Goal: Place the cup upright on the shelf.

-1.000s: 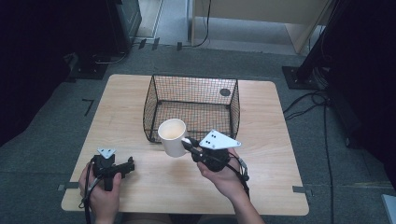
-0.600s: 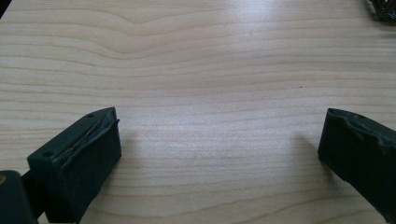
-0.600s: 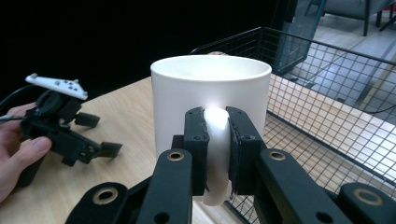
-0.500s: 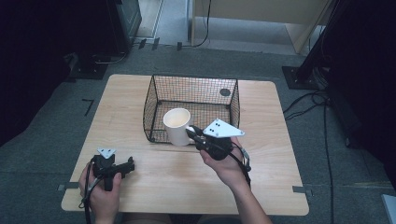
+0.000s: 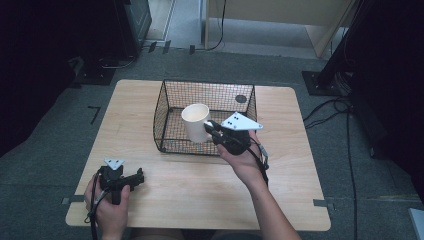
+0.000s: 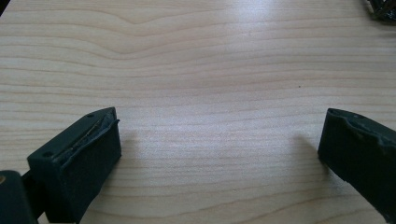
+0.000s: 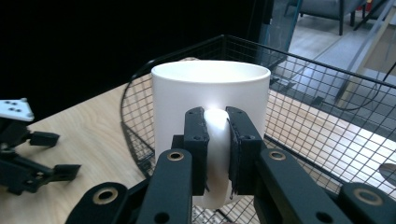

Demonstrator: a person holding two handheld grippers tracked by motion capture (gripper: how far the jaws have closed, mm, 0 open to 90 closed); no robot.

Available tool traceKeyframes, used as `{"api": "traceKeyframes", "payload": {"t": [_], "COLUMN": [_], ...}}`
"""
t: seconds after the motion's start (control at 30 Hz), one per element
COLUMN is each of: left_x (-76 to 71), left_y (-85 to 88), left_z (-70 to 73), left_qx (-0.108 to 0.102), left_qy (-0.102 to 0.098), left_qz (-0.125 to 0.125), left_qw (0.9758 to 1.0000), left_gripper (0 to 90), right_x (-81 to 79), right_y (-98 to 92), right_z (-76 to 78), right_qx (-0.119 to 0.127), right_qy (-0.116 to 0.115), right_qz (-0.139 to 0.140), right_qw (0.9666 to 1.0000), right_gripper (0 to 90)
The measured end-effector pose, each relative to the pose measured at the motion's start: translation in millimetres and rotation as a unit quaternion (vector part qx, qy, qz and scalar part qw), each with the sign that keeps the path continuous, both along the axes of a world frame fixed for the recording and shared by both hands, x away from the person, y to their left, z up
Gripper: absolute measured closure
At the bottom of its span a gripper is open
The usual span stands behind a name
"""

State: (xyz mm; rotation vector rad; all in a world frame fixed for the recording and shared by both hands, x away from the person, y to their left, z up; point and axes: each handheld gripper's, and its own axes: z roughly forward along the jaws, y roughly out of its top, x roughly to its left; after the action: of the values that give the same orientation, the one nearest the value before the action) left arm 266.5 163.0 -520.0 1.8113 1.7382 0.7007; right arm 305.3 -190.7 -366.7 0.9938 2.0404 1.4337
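Observation:
A white mug hangs upright over the black wire basket. My right gripper is shut on the mug's handle, which shows pinched between the two pads in the right gripper view. My left gripper rests near the table's front left corner, its jaws wide open over bare wood in the left gripper view, holding nothing.
The wooden table has free room in front of and to the right of the basket. A small dark round thing lies on the basket's floor at its far right corner. Cables run across the grey floor at the right.
My right gripper has carried the mug up and away from the person, from the basket's front wall to above the basket. The left gripper has stayed where it was.

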Motion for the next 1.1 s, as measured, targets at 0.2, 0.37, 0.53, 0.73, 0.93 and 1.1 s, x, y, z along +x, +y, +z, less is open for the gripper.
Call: {"api": "traceKeyframes", "payload": {"t": [0.2,0.37,0.53,0.73,0.93,1.1], "left_x": [0.0,0.0,0.0,0.0,-0.1,-0.1], "left_y": [0.0,0.0,0.0,-0.1,0.0,0.1], "left_z": [0.0,0.0,0.0,0.0,0.1,0.2], "left_qx": [0.000,0.000,0.000,0.000,0.001,0.001], "left_qy": [0.000,0.000,0.000,0.000,0.001,0.001], "left_qz": [-0.001,-0.001,-0.001,-0.002,-0.003,-0.003], "left_qw": [1.0000,1.0000,1.0000,1.0000,1.0000,1.0000], "left_gripper": [0.0,0.0,0.0,0.0,0.0,0.0], "right_x": [20.4,34.4,53.9,67.8,88.5,100.9], "right_y": [-3.3,-4.4,-6.6,-7.0,-8.8,-10.8], "right_z": [-5.0,-11.2,-21.3,-24.5,-28.9,-33.2], "right_qx": [0.000,-0.008,0.007,0.005,0.003,-0.011], "right_qy": [0.004,0.005,0.016,0.018,0.018,0.020], "right_qz": [-0.005,-0.012,-0.012,-0.010,0.002,0.006], "right_qw": [1.0000,0.9999,0.9998,0.9998,0.9998,0.9997], "right_gripper": [80.2,80.2,80.2,80.2,80.2,80.2]}}
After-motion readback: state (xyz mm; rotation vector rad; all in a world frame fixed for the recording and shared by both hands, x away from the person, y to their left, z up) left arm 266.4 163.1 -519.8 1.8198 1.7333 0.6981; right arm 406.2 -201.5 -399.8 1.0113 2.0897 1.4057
